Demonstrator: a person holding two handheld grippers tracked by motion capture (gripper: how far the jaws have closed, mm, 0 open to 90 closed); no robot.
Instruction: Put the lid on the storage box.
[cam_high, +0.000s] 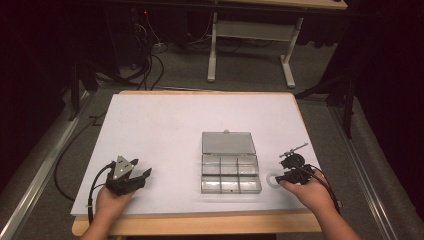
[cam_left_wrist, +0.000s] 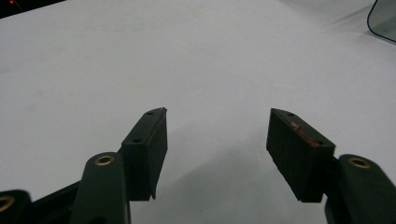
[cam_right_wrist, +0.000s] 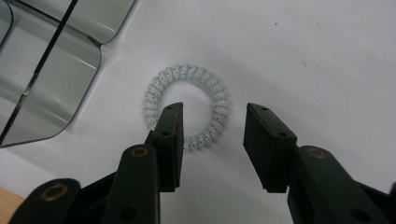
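The right gripper (cam_right_wrist: 212, 126) hung over a coiled hair tie (cam_right_wrist: 187, 105), jaws apart, possibly straddling its rim; the left gripper (cam_left_wrist: 217, 135) gaped, empty.

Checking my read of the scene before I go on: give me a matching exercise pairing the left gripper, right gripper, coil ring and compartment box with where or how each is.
Things:
1. left gripper
2. right gripper
3. coil ring
4. compartment box

States:
a. lid open, mid-table
b. open over bare white table
c. lying flat beside the box
d. open, one jaw inside the ring, one outside

Pairs: 1-b, 2-d, 3-c, 4-a
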